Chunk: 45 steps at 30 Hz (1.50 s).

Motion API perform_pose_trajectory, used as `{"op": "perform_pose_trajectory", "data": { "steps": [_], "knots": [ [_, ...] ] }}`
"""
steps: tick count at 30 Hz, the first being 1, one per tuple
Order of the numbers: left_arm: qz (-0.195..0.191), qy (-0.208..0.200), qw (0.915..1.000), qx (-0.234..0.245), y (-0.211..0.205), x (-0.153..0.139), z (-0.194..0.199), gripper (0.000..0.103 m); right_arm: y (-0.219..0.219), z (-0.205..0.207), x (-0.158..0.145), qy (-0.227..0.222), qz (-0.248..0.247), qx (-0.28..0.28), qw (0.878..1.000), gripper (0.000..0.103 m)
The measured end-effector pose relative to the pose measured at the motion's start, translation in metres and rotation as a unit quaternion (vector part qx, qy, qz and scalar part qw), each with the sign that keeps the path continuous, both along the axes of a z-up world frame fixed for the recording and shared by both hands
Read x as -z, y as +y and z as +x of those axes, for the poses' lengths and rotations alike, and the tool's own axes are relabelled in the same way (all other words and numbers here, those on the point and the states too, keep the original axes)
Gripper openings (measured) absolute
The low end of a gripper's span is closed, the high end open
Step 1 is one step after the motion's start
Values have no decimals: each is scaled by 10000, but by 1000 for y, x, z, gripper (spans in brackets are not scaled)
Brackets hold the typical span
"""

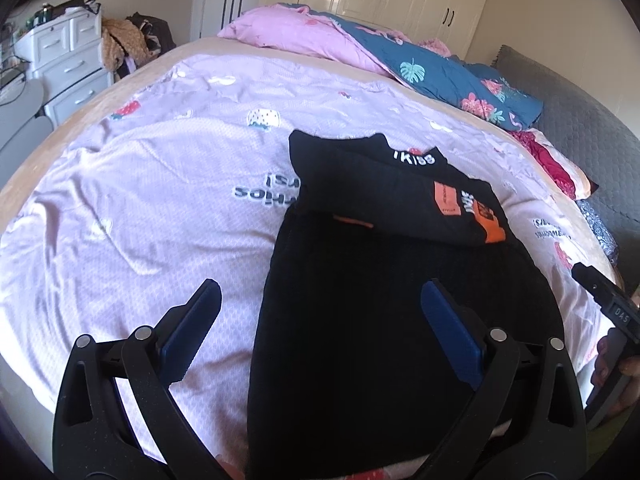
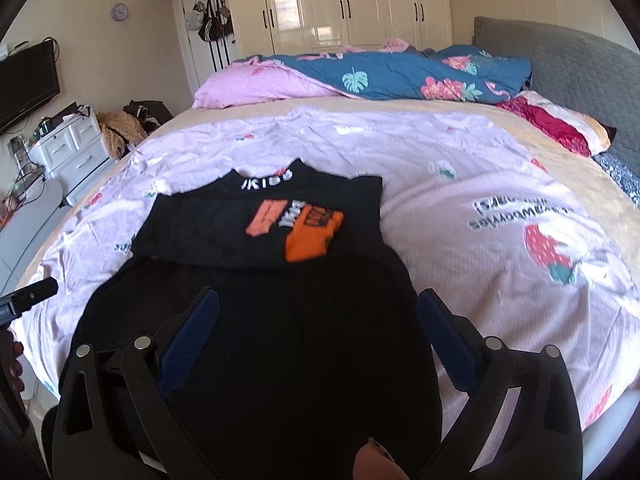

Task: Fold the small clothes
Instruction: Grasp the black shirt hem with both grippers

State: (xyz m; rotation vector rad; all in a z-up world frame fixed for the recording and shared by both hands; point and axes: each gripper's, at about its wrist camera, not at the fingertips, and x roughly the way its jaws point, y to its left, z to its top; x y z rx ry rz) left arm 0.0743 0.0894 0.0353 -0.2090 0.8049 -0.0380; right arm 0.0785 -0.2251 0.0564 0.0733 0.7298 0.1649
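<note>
A small black garment (image 1: 372,304) (image 2: 256,340) with orange patches and white lettering lies partly folded on the lilac sheet, its sides turned in over the upper part. My left gripper (image 1: 320,292) hovers open over the garment's lower left edge, nothing between its blue pads. Over the garment's lower middle my right gripper (image 2: 318,300) also stands open and holds nothing. The right gripper's tip (image 1: 600,292) shows at the right edge of the left wrist view, and the left gripper's tip (image 2: 28,296) shows at the left edge of the right wrist view.
The lilac printed sheet (image 1: 132,200) (image 2: 500,208) covers a bed. A pink and blue floral duvet (image 1: 400,56) (image 2: 380,72) is bunched at the far side. A grey headboard (image 2: 568,64) is on the right, white drawers (image 1: 68,64) on the left, wardrobes (image 2: 352,4) behind.
</note>
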Motion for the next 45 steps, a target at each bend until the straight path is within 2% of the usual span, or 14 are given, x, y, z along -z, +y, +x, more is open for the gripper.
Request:
{"op": "perform_pose_trajectory", "data": {
  "steps": [12, 27, 28, 30, 33, 34, 43, 45],
  "knots": [
    [36, 379, 9993, -1, 7, 21, -26, 94, -16, -25, 11, 149, -139, -7, 9998, 99],
    [-508, 498, 9973, 176, 21, 39, -57, 93, -17, -47, 22, 277, -251, -170, 9992, 99],
    [-533, 495, 9972, 192, 22, 40, -59, 90, -17, -49, 23, 284, -265, -167, 9991, 99],
    [-590, 516, 9967, 209, 21, 43, -61, 77, -19, -52, 26, 317, -297, -167, 9989, 99],
    [-690, 580, 9955, 288, 18, 47, -62, 62, -22, -58, 30, 368, -328, -161, 9987, 99],
    [-692, 611, 9952, 324, 16, 49, -63, 60, -23, -59, 32, 391, -343, -163, 9985, 99],
    [-725, 968, 9924, 241, 15, 68, -62, 61, -33, -72, 49, 611, -366, -226, 9972, 99],
    [-760, 1031, 9916, 169, 17, 73, -61, 69, -36, -75, 50, 648, -324, -253, 9971, 99]
  ]
}}
